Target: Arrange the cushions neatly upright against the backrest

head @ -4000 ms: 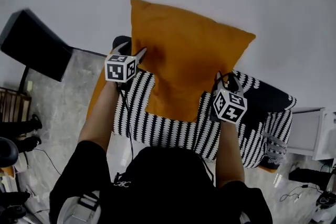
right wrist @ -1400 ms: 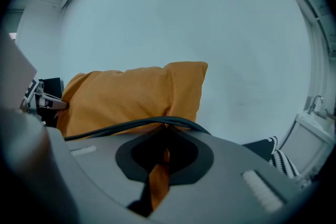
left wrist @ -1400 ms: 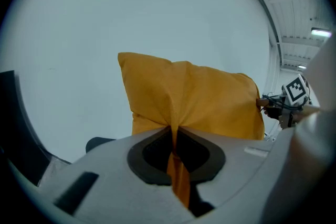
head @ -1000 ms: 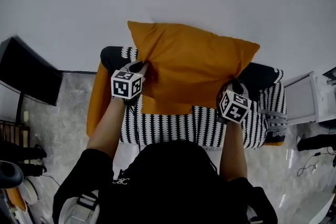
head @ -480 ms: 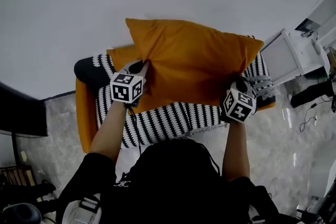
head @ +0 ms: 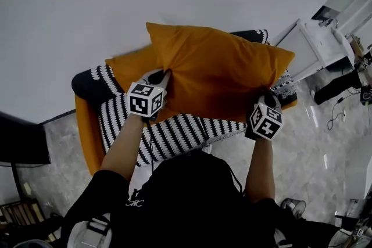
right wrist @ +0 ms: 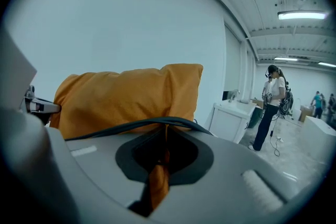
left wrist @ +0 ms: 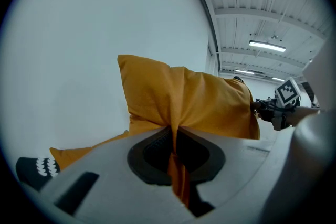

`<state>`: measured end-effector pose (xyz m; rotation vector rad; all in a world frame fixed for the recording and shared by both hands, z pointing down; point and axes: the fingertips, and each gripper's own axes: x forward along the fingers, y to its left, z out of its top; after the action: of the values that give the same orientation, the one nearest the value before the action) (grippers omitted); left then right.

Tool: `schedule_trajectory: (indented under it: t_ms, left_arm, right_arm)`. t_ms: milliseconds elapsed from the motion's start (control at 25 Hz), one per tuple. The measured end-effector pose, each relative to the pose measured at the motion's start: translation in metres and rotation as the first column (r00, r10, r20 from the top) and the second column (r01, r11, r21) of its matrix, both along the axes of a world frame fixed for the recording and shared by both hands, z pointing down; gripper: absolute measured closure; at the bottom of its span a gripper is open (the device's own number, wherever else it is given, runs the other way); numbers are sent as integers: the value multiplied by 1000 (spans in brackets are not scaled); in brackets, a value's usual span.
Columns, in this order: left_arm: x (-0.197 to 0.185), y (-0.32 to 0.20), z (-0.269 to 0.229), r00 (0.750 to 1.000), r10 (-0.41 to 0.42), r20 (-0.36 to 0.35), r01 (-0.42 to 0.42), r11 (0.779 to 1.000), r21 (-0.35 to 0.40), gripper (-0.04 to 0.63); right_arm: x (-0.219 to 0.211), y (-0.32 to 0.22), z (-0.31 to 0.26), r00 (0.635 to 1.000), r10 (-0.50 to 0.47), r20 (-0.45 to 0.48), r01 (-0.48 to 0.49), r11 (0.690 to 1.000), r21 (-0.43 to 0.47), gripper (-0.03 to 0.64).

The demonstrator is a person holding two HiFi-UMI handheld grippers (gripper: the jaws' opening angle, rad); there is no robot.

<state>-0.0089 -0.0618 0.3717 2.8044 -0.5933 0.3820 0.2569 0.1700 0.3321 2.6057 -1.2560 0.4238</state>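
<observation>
An orange cushion (head: 218, 69) hangs in the air in front of the white wall, held by both grippers at its lower edge. My left gripper (head: 164, 75) is shut on the fabric of its left side, pinched orange cloth (left wrist: 174, 136) showing between the jaws. My right gripper (head: 263, 97) is shut on the right side of the same orange cushion (right wrist: 126, 97). Below it stands a small sofa with an orange frame (head: 84, 125) and black-and-white striped upholstery (head: 174, 133). A second orange cushion (head: 129, 64) leans at the sofa's back left.
A white cabinet (head: 317, 43) stands right of the sofa, also seen as the white cabinet (right wrist: 231, 118) in the right gripper view. A person (right wrist: 270, 105) stands far off. A dark panel (head: 20, 139) is at the left. Grey marbled floor (head: 325, 154) surrounds the sofa.
The view has swung so the sofa lies lower left and the white cabinet has come in at the right. The held cushion has dropped a little toward the sofa back; both grips are unchanged.
</observation>
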Motion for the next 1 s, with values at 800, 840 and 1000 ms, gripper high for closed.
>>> schedule_trajectory:
  t_ms: [800,840,1000]
  left_arm:
    - [108,38,-2,1000,-27,11,27,999,22,578]
    - [119,38,1,999,-41,14,41,999,20,578]
    - [177,45,16,995,-95,32,94,996,6,578]
  right_arm:
    - [126,17,18,998,-43,43,40,997,64,598]
    - [141,13,23,997,-57,48,54,997,63,598]
    - [213,-2,42,991,-109,80,105,993,56,598]
